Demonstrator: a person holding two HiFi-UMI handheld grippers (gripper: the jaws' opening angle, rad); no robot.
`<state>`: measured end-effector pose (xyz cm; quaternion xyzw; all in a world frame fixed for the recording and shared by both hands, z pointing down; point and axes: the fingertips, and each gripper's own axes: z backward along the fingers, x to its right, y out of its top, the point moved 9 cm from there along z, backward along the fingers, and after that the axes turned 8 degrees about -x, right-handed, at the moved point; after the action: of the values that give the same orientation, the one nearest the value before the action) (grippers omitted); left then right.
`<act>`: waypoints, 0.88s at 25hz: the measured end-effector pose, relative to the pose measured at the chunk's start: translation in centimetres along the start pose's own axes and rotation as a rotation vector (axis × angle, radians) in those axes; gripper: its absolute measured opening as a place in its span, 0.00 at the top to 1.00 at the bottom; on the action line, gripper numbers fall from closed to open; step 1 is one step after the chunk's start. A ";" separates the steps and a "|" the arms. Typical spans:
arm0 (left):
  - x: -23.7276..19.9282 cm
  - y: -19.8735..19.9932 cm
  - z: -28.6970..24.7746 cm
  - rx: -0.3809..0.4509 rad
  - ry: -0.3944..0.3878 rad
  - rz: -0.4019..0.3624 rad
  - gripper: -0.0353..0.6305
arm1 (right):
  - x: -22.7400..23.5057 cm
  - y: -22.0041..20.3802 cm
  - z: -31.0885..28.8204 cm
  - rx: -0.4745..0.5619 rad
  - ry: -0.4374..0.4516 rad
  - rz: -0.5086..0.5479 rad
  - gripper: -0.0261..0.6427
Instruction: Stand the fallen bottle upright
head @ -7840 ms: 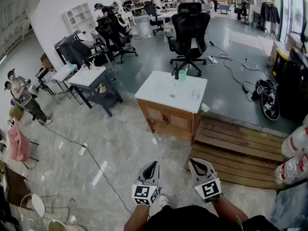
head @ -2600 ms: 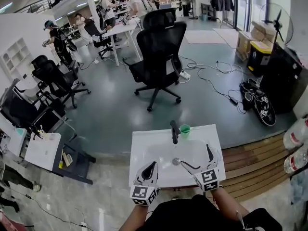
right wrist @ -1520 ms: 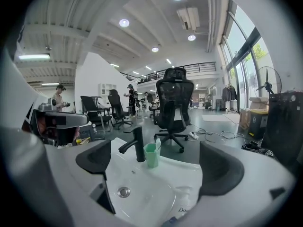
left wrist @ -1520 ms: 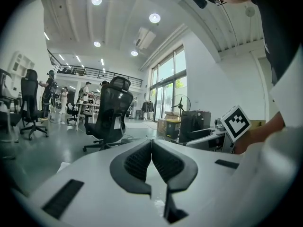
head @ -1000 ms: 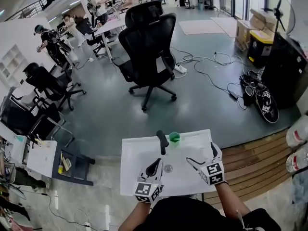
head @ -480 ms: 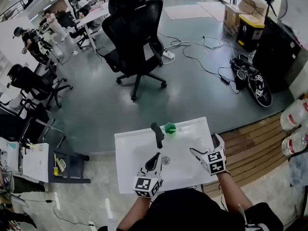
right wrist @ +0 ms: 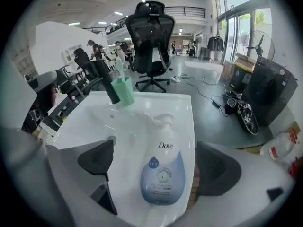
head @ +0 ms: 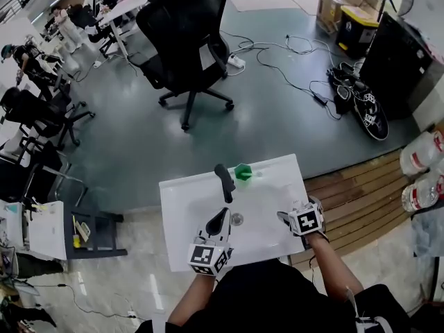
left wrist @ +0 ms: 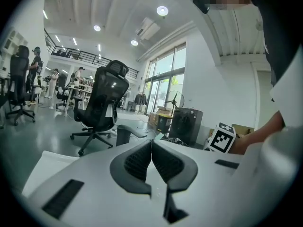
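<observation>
A white Dove pump bottle (right wrist: 163,174) lies flat on the right rim of the white sink top (head: 182,214), its pump head pointing away toward the green cup (right wrist: 124,91). My right gripper (right wrist: 156,163) points steeply down over it. Its jaws are wide apart and closing, with the bottle between them and the pads (right wrist: 97,157) clear of its sides. In the head view this gripper (head: 286,218) is at the sink's right edge. My left gripper (left wrist: 151,160) is shut on nothing and hovers near the drain (head: 237,219).
A black faucet (head: 224,181) and the green cup (head: 243,171) stand at the sink's back. A black office chair (head: 184,26) sits beyond. Wooden decking (head: 354,193) and water jugs (head: 420,172) are to the right, a small table (head: 35,227) to the left.
My right gripper has dropped and tipped downward at the sink's right edge. The left gripper has sunk a little toward the basin.
</observation>
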<state>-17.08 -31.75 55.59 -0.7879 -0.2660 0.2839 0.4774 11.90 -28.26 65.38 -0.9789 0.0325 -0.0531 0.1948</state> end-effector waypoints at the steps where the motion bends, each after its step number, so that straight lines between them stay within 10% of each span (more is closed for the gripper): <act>1: -0.1 -0.1 0.0 -0.001 0.000 0.003 0.92 | 0.1 -0.3 -0.4 -0.029 -0.004 -0.010 0.13; 7: -0.6 -1.0 0.2 -0.019 0.001 0.020 0.92 | 0.5 -0.6 -2.8 -0.110 -0.033 -0.037 0.16; 12: -1.0 -1.6 0.3 -0.030 0.005 0.030 0.92 | -1.5 0.5 -4.3 -0.140 0.126 -0.072 0.21; 22: -2.2 -2.0 0.7 -0.037 0.029 0.041 0.92 | 0.7 0.7 -4.9 -0.221 -0.115 0.034 0.48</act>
<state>-19.43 -32.02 57.52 -0.8061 -0.2479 0.2771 0.4605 11.99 -30.82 69.72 -0.9951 0.0437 0.0106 0.0880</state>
